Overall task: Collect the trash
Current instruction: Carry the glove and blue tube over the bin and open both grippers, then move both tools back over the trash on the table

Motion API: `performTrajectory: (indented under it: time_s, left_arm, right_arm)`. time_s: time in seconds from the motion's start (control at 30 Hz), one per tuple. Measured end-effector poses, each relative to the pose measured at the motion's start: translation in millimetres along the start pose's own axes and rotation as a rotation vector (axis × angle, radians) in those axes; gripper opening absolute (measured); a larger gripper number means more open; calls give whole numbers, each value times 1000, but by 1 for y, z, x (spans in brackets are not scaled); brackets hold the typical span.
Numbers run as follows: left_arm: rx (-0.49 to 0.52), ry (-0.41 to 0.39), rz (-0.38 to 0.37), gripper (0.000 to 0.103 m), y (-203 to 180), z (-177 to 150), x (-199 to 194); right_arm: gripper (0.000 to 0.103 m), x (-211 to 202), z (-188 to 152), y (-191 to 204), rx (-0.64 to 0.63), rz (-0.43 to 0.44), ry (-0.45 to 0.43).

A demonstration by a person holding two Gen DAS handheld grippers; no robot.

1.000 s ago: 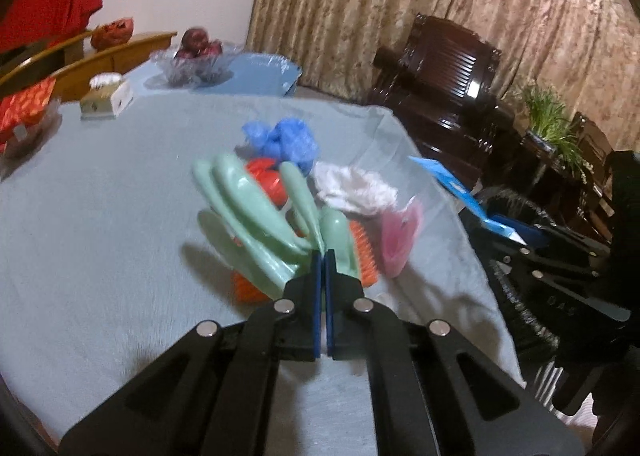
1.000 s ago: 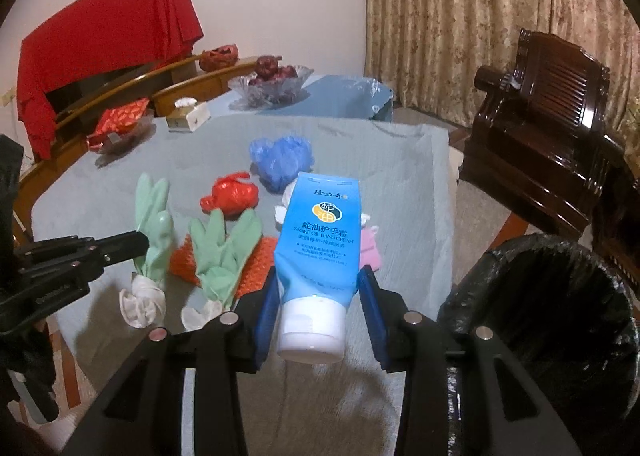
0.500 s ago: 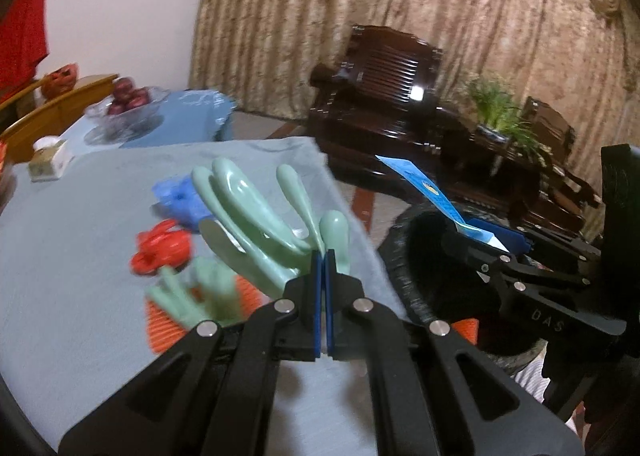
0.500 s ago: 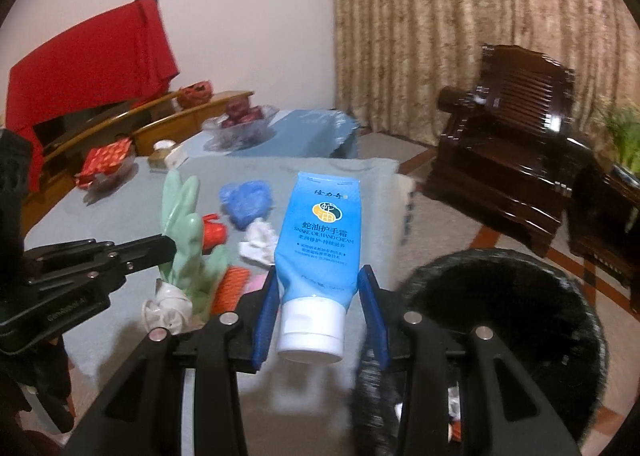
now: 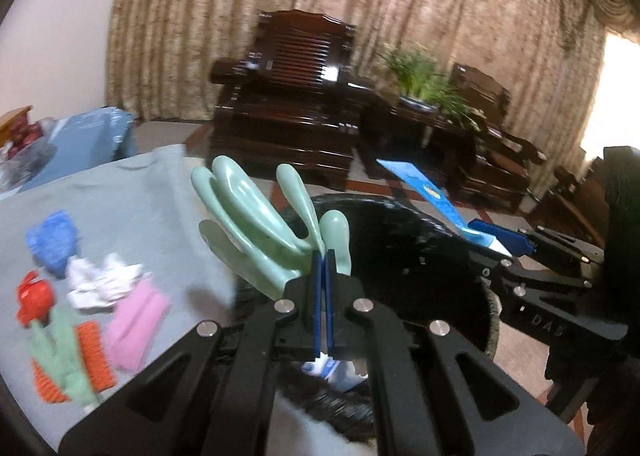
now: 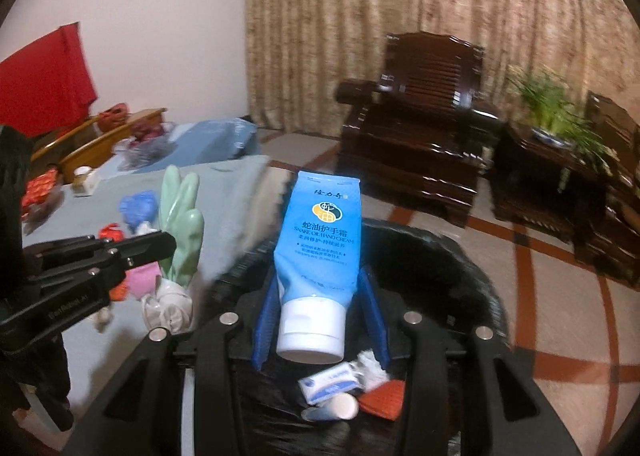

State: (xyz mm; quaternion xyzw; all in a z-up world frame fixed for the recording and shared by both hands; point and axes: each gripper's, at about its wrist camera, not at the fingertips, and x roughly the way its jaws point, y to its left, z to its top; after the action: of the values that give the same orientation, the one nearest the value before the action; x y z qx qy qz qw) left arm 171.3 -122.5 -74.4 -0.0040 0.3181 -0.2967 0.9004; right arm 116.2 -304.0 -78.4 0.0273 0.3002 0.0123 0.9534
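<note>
Now, taking the black trash bin [image 6: 472, 280] as the landmark, the counter [image 5: 132, 216] with its pale blue cloth lies to the left of it. On the cloth, well left of the bin, lie a blue crumpled bag [image 5: 52, 244], a red scrap [image 5: 34, 298], a white crumpled tissue [image 5: 102, 282], a pink piece [image 5: 136, 324] and a second green glove [image 5: 64, 360] over an orange pad [image 5: 94, 356]. Nearer the bin, the left claw [image 5: 323, 256] is pressed tight on the cuff of a green rubber glove [image 5: 256, 220], whose fingers stand up just at the bin's left rim. Directly above the bin's opening, the right claw [image 6: 320, 296] grips a blue hand cream tube [image 6: 320, 232], cap toward the camera. Inside the bin, below the tube, lie a small white box [image 6: 330, 382], a little tube [image 6: 336, 408] and an orange piece [image 6: 384, 400]. Behind the bin stand a dark wooden armchair [image 6: 416, 148] and a green plant [image 6: 556, 112].
</note>
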Motion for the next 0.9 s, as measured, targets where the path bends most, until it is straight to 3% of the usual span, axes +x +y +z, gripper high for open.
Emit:
performTrajectory:
  time_s: [0.17, 0.23, 0.27, 0.3, 0.37, 0.53, 0.6, 0.7, 0.9]
  left_arm:
    - [37, 37, -56, 1, -28, 0, 36]
    - [48, 49, -68, 7, -34, -2, 45]
    - [48, 48, -70, 17, -35, -2, 47]
    - [46, 51, -72, 39, -36, -3, 50]
    - [37, 35, -75, 57, -35, -3, 49]
    - [34, 17, -49, 70, -25, -2, 36]
    - [17, -1, -21, 81, -15, -1, 27]
    - [-7, -25, 26, 88, -1, -2, 10]
    - [-36, -54, 153, 89, 35, -9, -30]
  right_arm:
    - [39, 10, -15, -26, 41, -46, 42]
    - [40, 15, -21, -35, 52, -63, 61]
    - [40, 18, -24, -37, 52, -70, 74]
    - [40, 19, -27, -40, 54, -80, 82]
    - [43, 20, -33, -44, 64, -93, 92]
    - [86, 15, -33, -45, 74, -123, 61]
    - [95, 10, -32, -43, 83, -121, 30]
    - [97, 8, -28, -39, 110, -80, 5]
    - [97, 9, -17, -8, 118, 11, -33]
